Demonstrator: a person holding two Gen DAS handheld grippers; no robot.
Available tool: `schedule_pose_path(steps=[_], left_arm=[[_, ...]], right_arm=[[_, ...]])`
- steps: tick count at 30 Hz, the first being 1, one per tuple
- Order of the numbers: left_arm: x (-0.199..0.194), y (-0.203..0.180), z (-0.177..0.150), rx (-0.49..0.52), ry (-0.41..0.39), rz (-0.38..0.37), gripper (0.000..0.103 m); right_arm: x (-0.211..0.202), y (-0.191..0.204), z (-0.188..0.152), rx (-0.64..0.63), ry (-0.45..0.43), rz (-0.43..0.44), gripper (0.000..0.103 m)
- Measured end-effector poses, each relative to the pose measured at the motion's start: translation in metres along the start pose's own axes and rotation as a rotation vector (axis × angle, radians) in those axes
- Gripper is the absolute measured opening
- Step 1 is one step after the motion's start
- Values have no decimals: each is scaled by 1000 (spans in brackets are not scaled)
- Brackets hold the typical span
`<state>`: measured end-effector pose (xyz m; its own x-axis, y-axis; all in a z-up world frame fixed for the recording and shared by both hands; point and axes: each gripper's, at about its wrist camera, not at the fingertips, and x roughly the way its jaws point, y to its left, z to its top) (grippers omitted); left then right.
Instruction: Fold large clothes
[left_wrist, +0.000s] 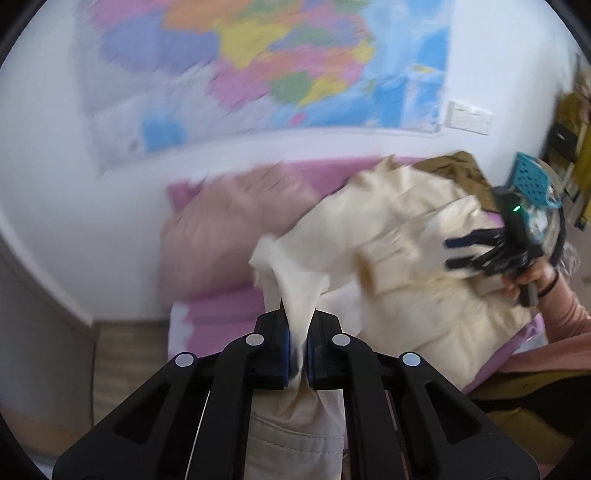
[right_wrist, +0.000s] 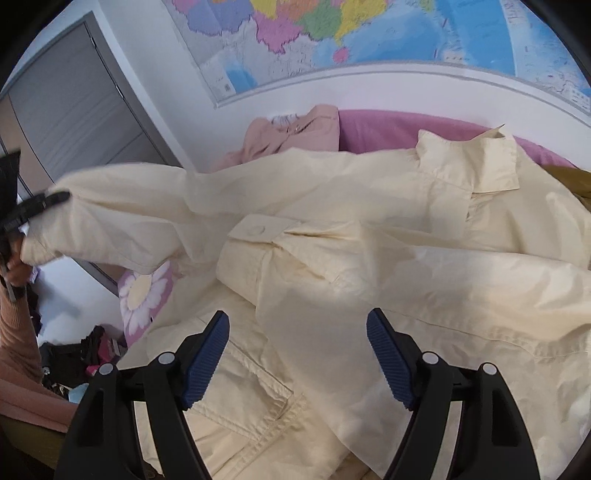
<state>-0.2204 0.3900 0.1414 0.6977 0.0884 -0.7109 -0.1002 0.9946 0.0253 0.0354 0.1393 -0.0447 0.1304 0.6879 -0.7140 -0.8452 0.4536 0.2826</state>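
Fingers of the left gripper (left_wrist: 298, 347) pinched tight on a bunched fold of the cream jacket (right_wrist: 369, 266); cloth squeezed thin between the blue pads (left_wrist: 285, 354), spilling out above and below them. Right gripper (right_wrist: 297, 358) spread wide, nothing between its ribbed blue pads (right_wrist: 207, 354), hovering over the jacket's lower front near a patch pocket (right_wrist: 240, 398).

Jacket: pale cream, light woven cloth, creased, large. One sleeve (right_wrist: 122, 221) lifted and stretched out to the left where the left gripper holds its end. Collar (right_wrist: 476, 162) lies at the far right. A buttoned flap (right_wrist: 262, 230) sits mid-chest. Body spread loosely across the pink bed (right_wrist: 388, 129), covering most of it.

Beyond the jacket: a dusty-pink garment (right_wrist: 288, 136) heaped at the bed's far side, an olive one (right_wrist: 569, 181) at the right edge, a daisy-print cushion (right_wrist: 144, 299) at the left. Coloured wall map (right_wrist: 332, 33) above. Left view motion-blurred.
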Motion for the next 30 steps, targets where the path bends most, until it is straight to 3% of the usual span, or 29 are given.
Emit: schedule_pose_path(steps=[5,9,11,17,21,24,30], left_arm=[[22,-63,59,106,-4,-55,7],[71,-122,100,168,63,-160,7],[91,-147,107,178,82,-185,8],[184,-214,117,153,284,-304,14],[215,-222,116,89,362,-354,15],[212,-216,119,49,339,-398,15],[198,-221,124,67,253,-341,16]], right_arm=[[-23,1,-2,-4,-63,29,75],[-43,5,-8,-26,-111,44,76],[-52,7,-12,-36,-131,45,77],[-68,10,-21,-64,-184,11,87],[-61,13,-28,-67,-194,-54,95],[-51,12,-31,-63,-190,-105,95],[-38,21,-23,-91,-280,-272,96]])
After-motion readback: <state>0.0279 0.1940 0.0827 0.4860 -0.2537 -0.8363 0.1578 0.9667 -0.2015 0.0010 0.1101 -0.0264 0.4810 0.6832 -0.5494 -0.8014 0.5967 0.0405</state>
